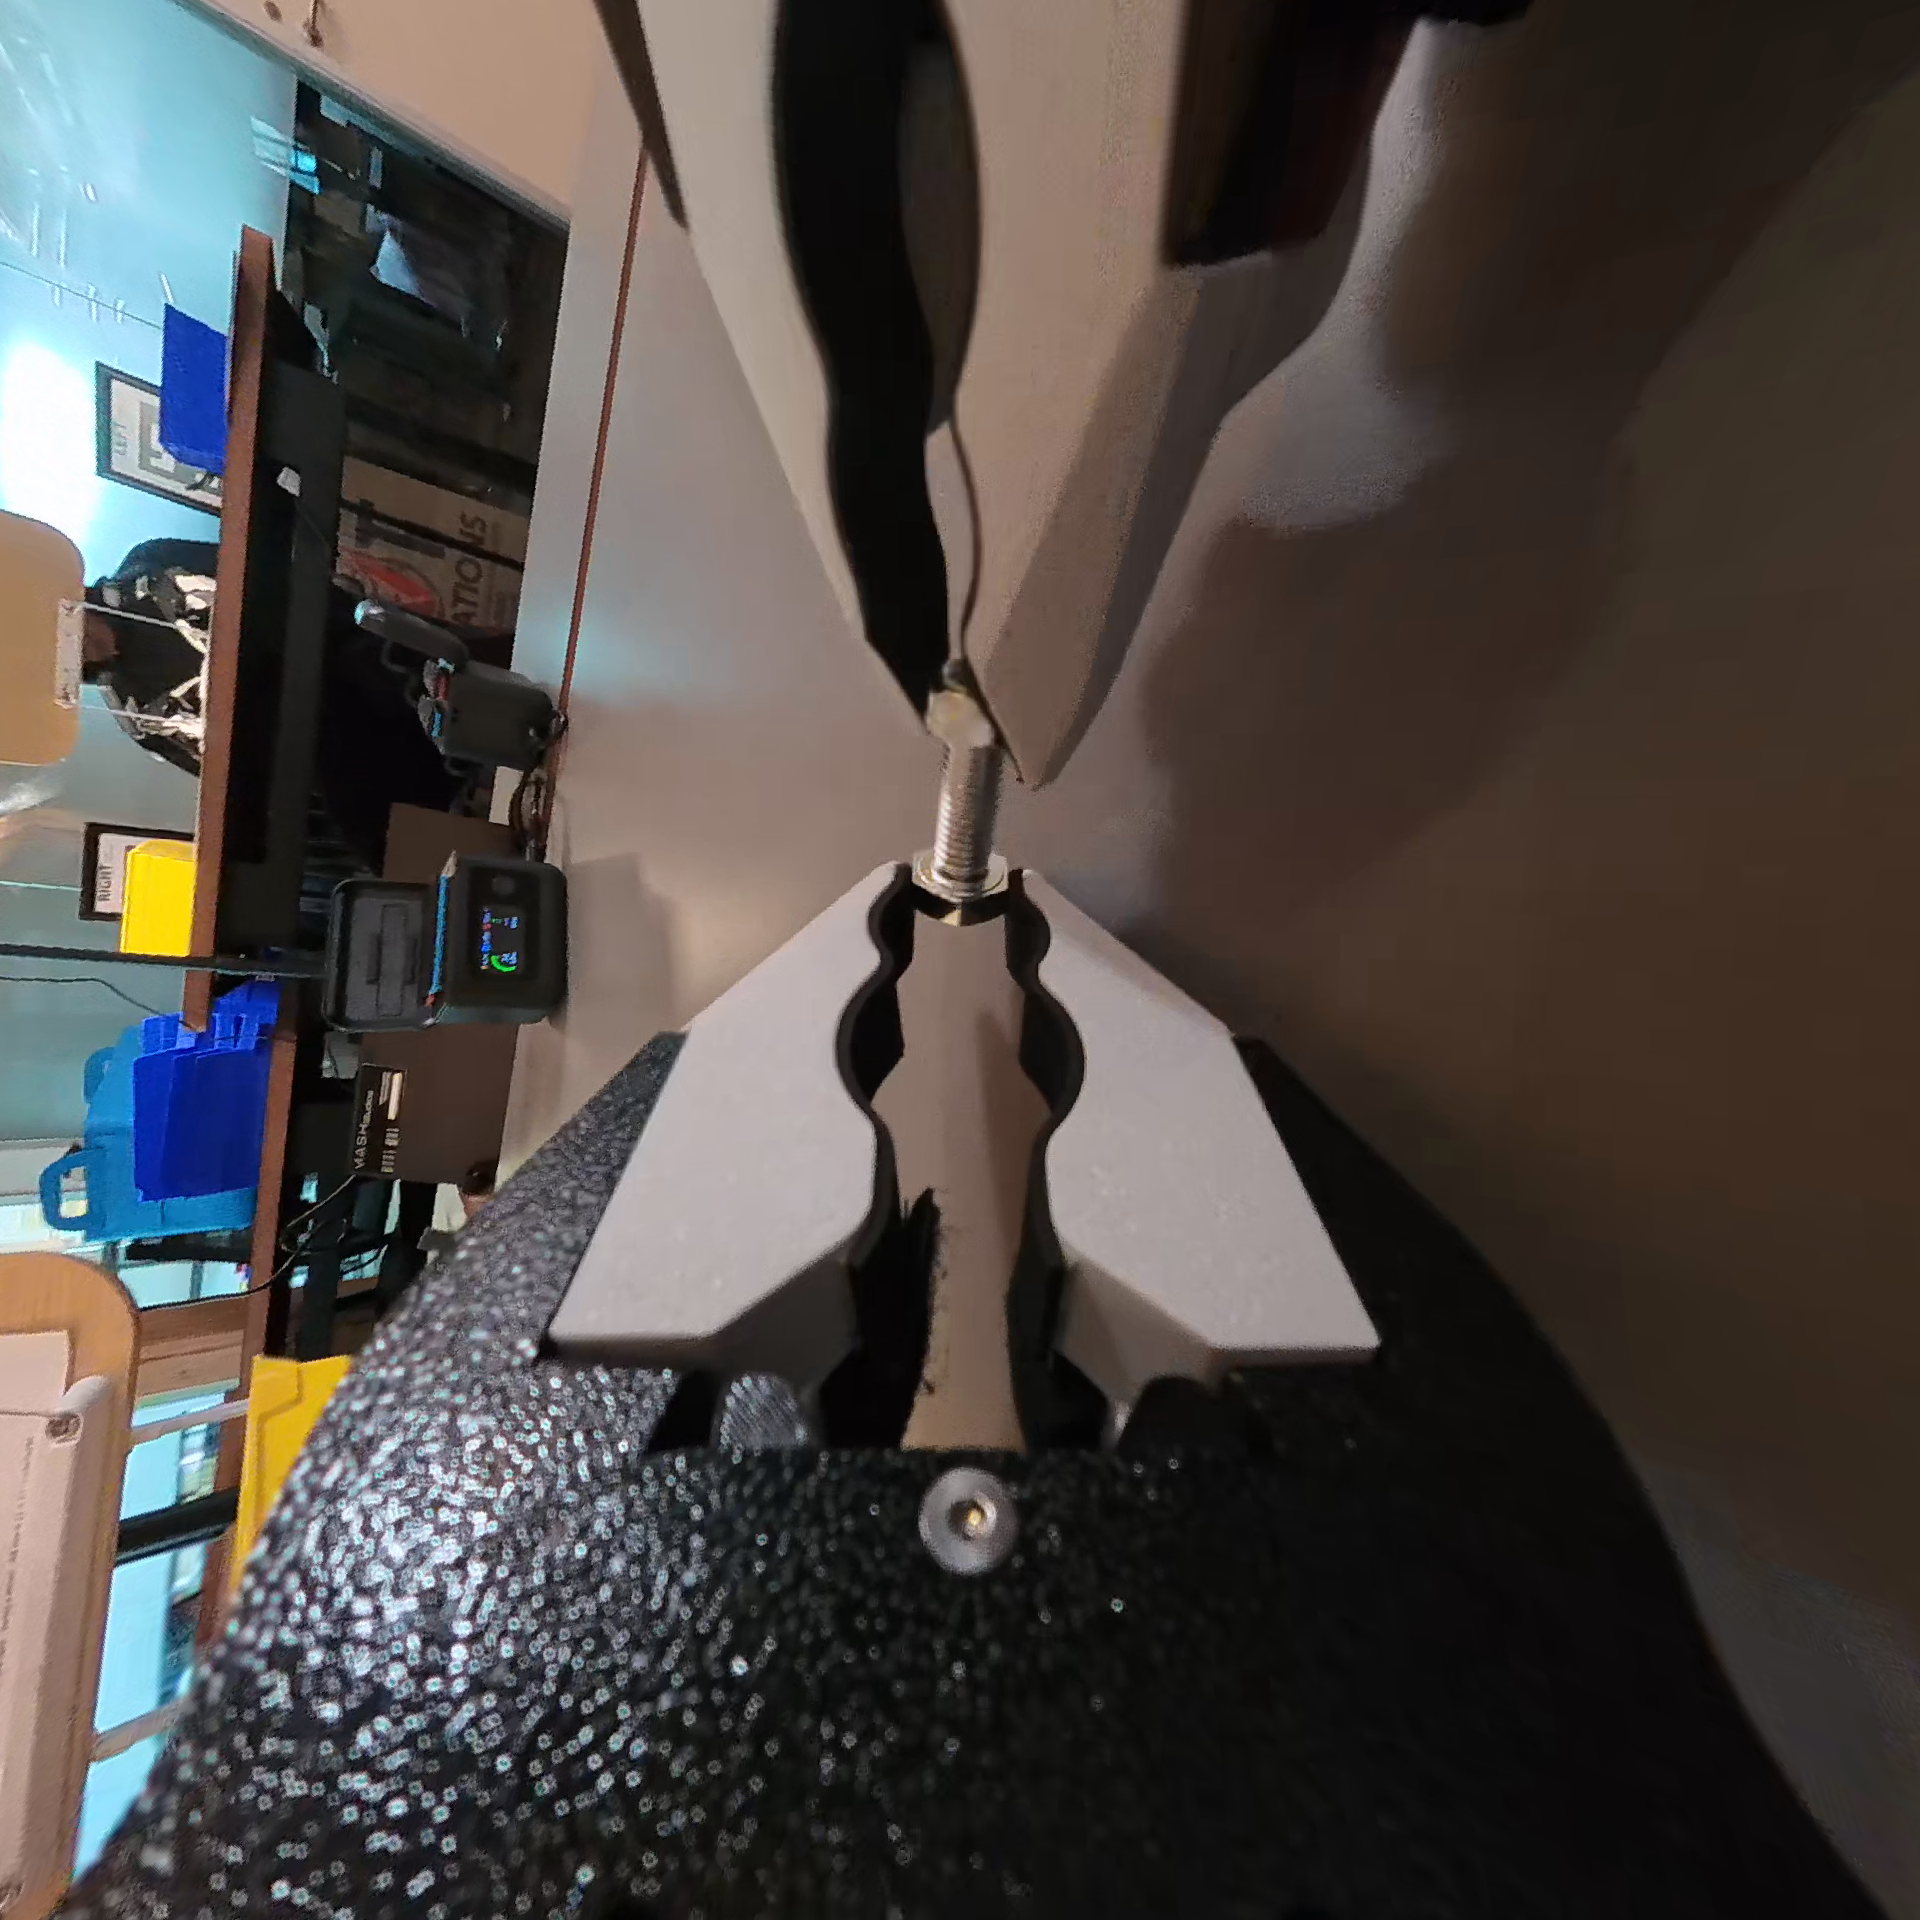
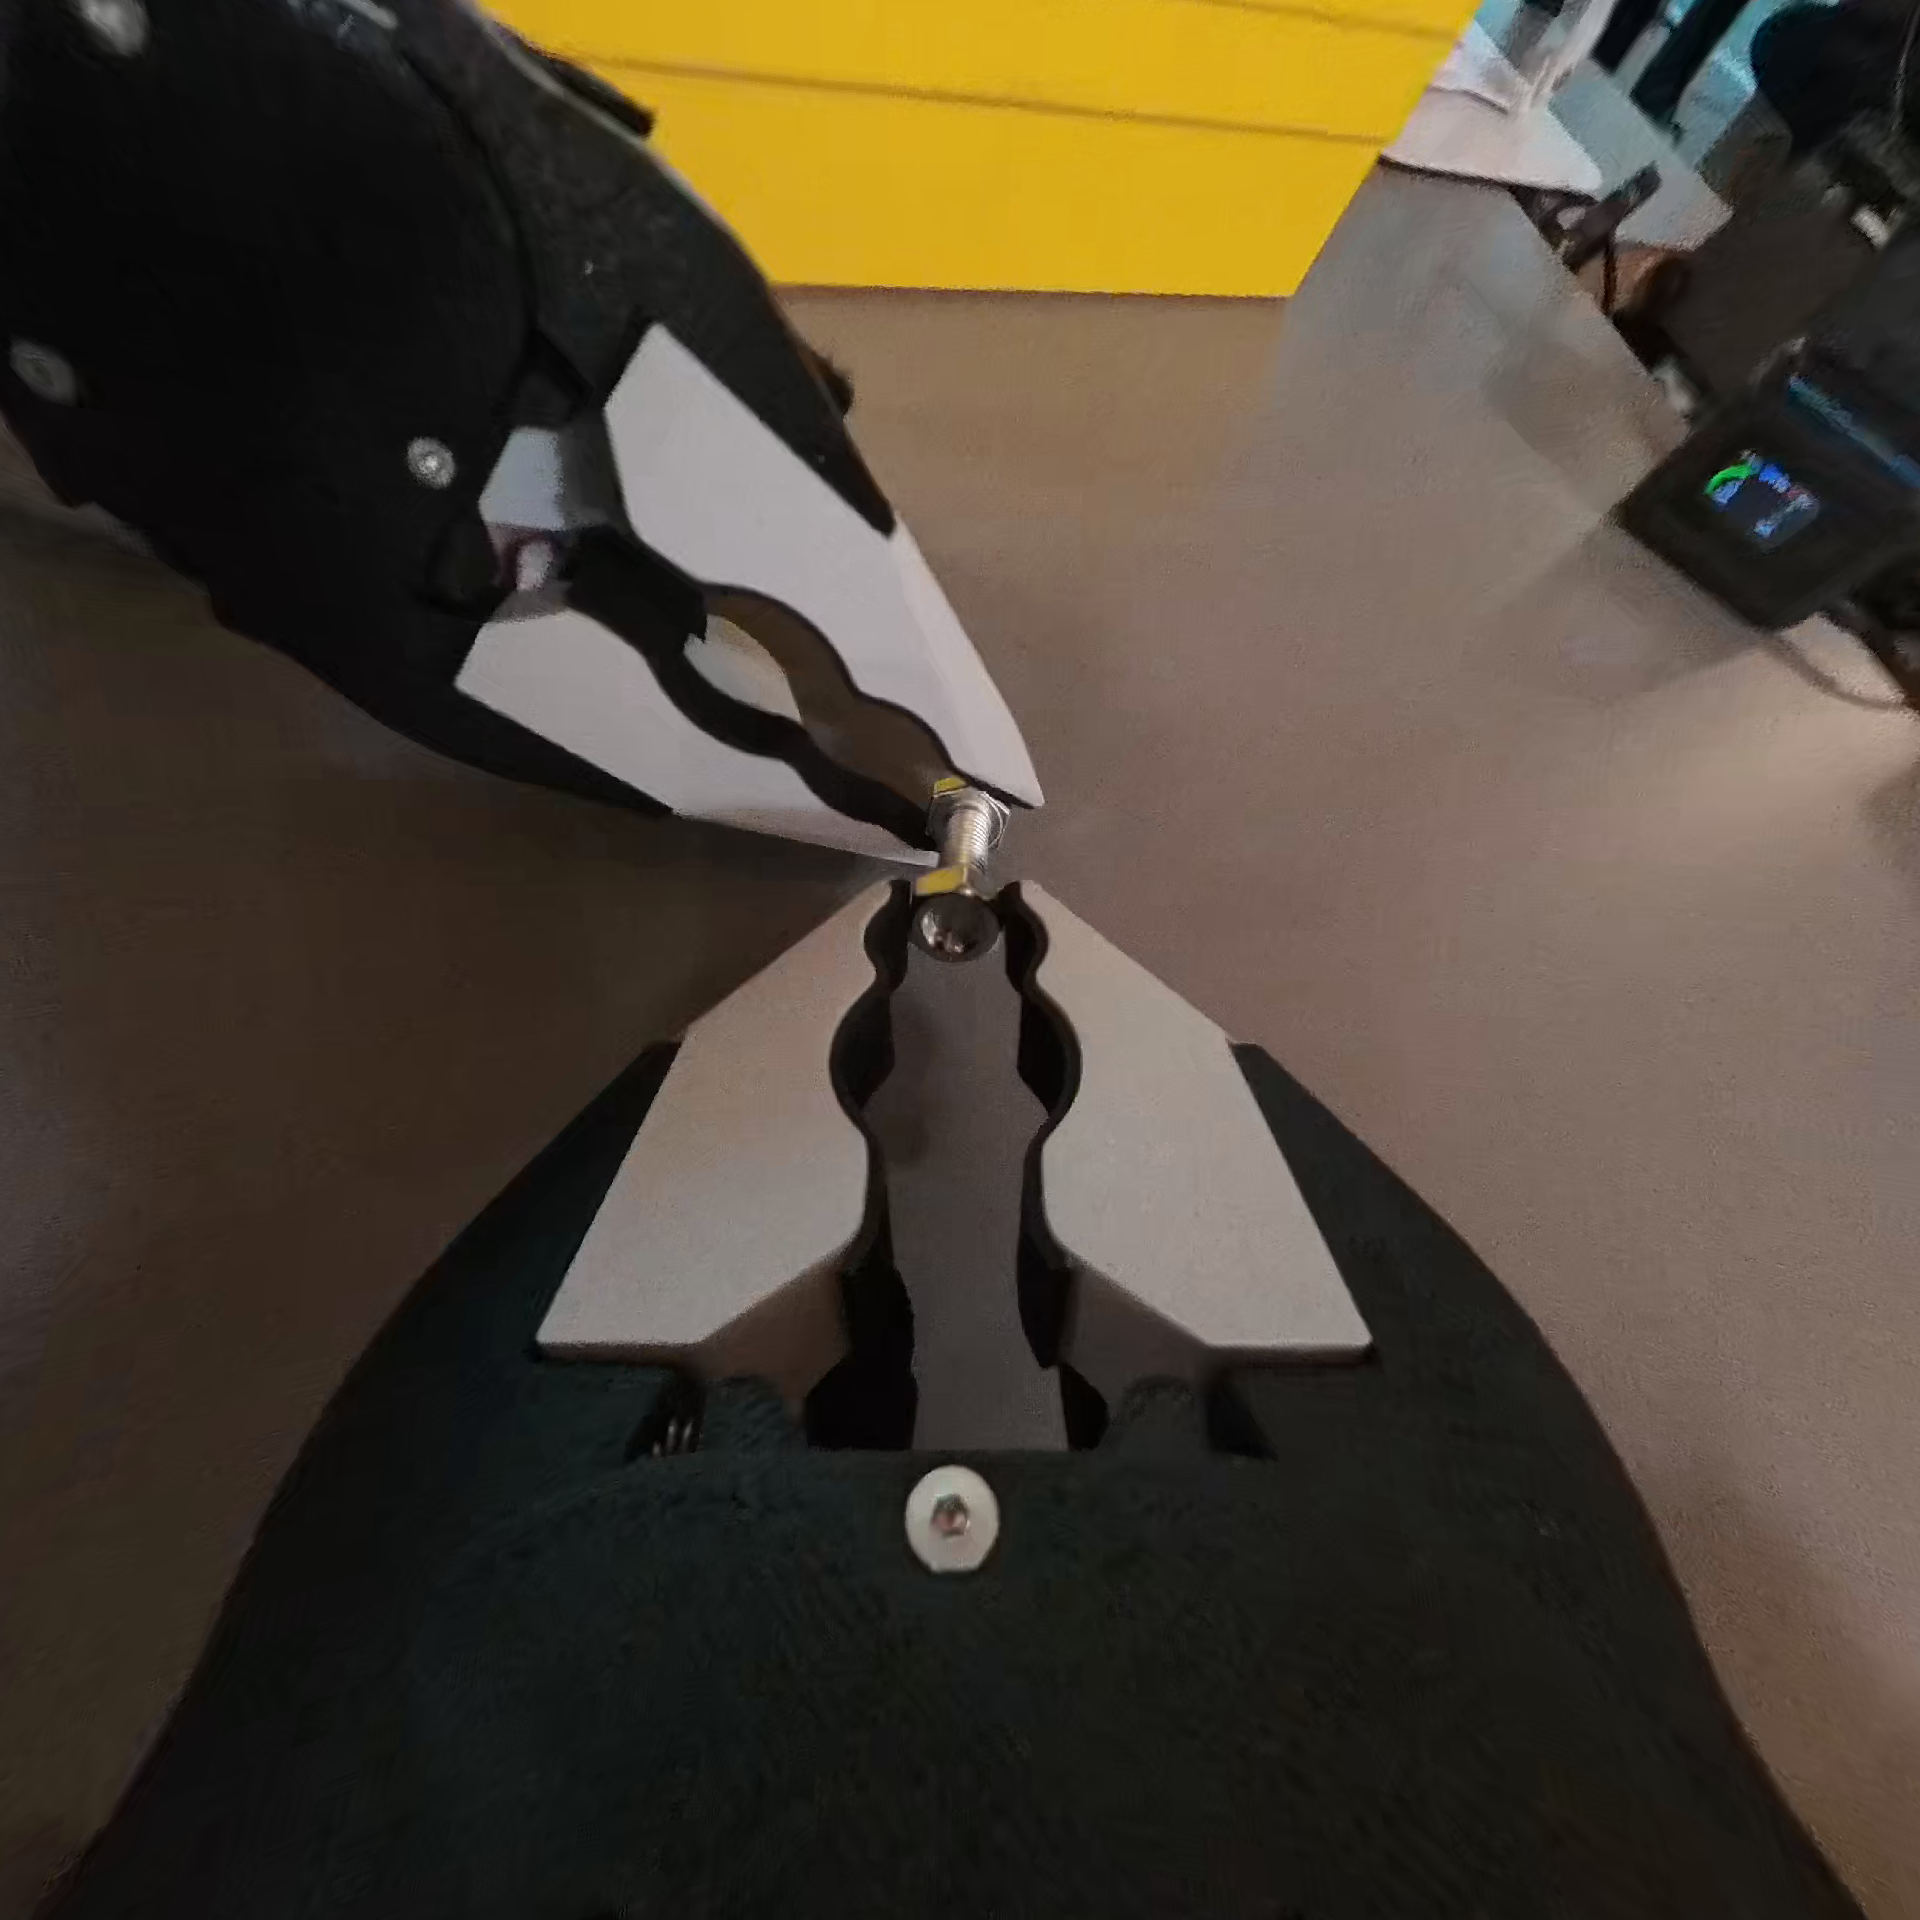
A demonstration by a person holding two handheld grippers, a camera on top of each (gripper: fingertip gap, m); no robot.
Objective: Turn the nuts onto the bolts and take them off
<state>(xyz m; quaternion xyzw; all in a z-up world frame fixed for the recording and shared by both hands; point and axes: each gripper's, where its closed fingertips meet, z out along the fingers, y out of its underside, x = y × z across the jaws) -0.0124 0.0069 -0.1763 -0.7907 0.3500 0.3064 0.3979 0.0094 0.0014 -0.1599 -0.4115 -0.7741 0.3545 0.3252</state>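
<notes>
— Where is the bolt (image 1: 966, 816) right now?

— Held in the air between my two tongs, over the brown table (image 2: 1351, 831). Its threaded shank is bare in the middle, with a tool at each end.

— What is your left gripper (image 1: 956, 883) doing?

— It is pinching the nut (image 1: 956, 891) at one end of the bolt. The two grey fingers are drawn in until only the nut keeps them apart, and the nut sits right at the tips, threaded on the shank.

— And the right gripper (image 2: 951, 906)?

— It is pinched on the opposite end of the bolt. From its own camera I look straight at the round bolt head (image 2: 951, 932), lodged between the tips with the socket facing me.

— Is there anything else on the bolt?

— Just past the head, toward the shank, there is a hex piece (image 2: 943, 882) catching yellow light. It is probably a second nut, but the view is too blurred there for me to be sure.

— How do the tools stand to the bolt?

— From the left camera they are nearly in line with it, tip facing tip. From the right camera the left tool reaches the bolt from the upper left, at a slant.

— What lies around the bolt?

— Beyond it stands a yellow bin (image 2: 987, 135). Off to its right is a small black device (image 2: 1766, 509) with a lit screen. Well away, past the table edge, blue bins (image 1: 187, 1132) sit stacked.
</notes>
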